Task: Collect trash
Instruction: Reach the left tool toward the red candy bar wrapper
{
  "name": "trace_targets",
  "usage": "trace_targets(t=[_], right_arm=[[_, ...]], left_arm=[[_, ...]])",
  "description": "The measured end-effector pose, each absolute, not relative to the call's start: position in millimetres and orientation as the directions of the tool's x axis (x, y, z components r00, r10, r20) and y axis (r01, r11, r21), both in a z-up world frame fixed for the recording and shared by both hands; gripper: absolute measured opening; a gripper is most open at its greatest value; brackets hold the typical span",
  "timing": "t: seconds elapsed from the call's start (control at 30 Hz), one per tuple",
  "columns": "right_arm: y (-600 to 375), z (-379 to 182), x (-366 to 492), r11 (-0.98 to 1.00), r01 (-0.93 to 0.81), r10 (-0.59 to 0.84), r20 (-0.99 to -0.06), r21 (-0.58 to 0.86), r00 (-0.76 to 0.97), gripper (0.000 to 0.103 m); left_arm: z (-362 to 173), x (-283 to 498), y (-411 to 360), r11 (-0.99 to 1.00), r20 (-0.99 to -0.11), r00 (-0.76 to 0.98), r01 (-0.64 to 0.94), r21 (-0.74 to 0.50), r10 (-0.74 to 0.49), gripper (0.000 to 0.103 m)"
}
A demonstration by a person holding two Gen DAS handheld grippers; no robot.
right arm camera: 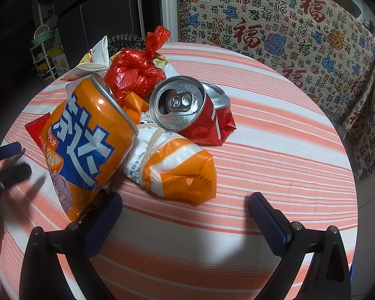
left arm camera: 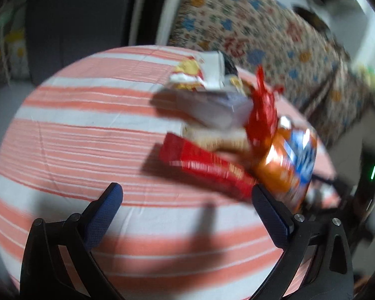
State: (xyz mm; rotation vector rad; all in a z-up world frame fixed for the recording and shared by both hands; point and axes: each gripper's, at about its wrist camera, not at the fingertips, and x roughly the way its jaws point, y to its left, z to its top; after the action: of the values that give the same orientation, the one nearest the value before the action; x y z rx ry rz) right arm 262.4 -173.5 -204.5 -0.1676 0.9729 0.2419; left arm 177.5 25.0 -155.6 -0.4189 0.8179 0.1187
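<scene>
A heap of trash lies on the striped round table (right arm camera: 275,155). In the right wrist view an orange soda can (right arm camera: 87,137) leans against a tied orange-and-white bag (right arm camera: 177,170), with a crushed red can (right arm camera: 190,110) and a knotted red plastic bag (right arm camera: 135,72) behind. My right gripper (right arm camera: 185,202) is open just in front of the orange-and-white bag, its left finger beside the orange can. The blurred left wrist view shows a red wrapper (left arm camera: 207,167), the orange can (left arm camera: 287,160) and the red bag (left arm camera: 261,112). My left gripper (left arm camera: 187,192) is open, near the wrapper.
A white carton (right arm camera: 97,55) and paper scraps lie at the heap's far side. A sofa with a patterned throw (right arm camera: 300,37) runs behind the table on the right. A dark cabinet (right arm camera: 100,12) and a small shelf (right arm camera: 43,50) stand at the back left.
</scene>
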Motion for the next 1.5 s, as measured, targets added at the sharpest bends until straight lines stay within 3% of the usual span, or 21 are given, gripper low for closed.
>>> trace_targets(t=[0.07,0.23,0.27,0.3,0.33,0.47,0.53,0.6,0.7,0.77,0.8,0.97,1.33,1.5], right_arm=[[-173,-204,262,0.960,-0.278,0.128,-0.833,-0.032,0.539,0.103],[-173,-204,262,0.960,-0.279,0.129,-0.833,-0.032,0.538,0.103],[-174,-204,262,0.960,-0.279,0.129,-0.833,-0.031,0.538,0.103],[-174,-204,262,0.960,-0.279,0.129,-0.833,-0.031,0.537,0.103],[-174,-204,262,0.960,-0.279,0.129,-0.833,-0.031,0.538,0.103],[-174,-204,262,0.960,-0.280,0.132,-0.834,-0.029,0.536,0.103],[-174,-204,262,0.960,-0.279,0.130,-0.835,-0.029,0.535,0.103],[-176,-202,255,0.960,-0.279,0.123,-0.848,-0.031,0.516,0.103],[-182,-199,242,0.952,-0.306,0.126,-0.878,-0.025,0.462,0.103],[-192,-197,229,0.947,-0.322,0.139,-0.886,-0.012,0.442,0.103],[-197,-196,223,0.948,-0.319,0.146,-0.885,-0.003,0.441,0.103],[-199,-198,202,0.981,-0.193,0.071,-0.857,-0.033,0.511,0.103],[-197,-199,201,0.988,-0.147,0.045,-0.836,-0.043,0.548,0.103],[-195,-199,196,0.989,-0.142,0.041,-0.834,-0.045,0.551,0.103]], left_arm=[[-159,189,33,0.859,-0.742,0.667,-0.340,-0.383,-0.067,0.102],[-170,205,17,0.844,-0.793,0.608,-0.450,-0.292,0.049,0.099],[-170,205,8,0.864,-0.796,0.602,-0.434,-0.256,0.067,0.083],[-170,205,4,0.880,-0.796,0.602,-0.407,-0.245,0.057,0.073],[-169,205,2,0.895,-0.803,0.594,-0.384,-0.227,0.051,0.069],[-160,208,13,0.955,-0.811,0.585,-0.246,-0.168,0.008,0.034],[-151,212,23,0.978,-0.827,0.561,-0.168,-0.119,-0.005,0.027],[-142,212,28,0.996,-0.843,0.537,-0.059,-0.070,-0.027,0.027],[-133,201,25,0.997,-0.843,0.537,0.069,0.023,-0.018,0.044],[-128,197,26,0.997,-0.829,0.560,0.062,0.038,-0.003,0.078],[-125,193,30,1.000,-0.818,0.575,0.021,0.012,-0.002,0.080],[-130,170,34,0.977,-0.793,0.601,-0.090,-0.191,-0.099,0.085],[-136,155,49,0.941,-0.731,0.668,-0.141,-0.308,-0.139,0.085],[-121,161,70,0.960,-0.692,0.706,-0.064,-0.273,-0.149,0.091]])
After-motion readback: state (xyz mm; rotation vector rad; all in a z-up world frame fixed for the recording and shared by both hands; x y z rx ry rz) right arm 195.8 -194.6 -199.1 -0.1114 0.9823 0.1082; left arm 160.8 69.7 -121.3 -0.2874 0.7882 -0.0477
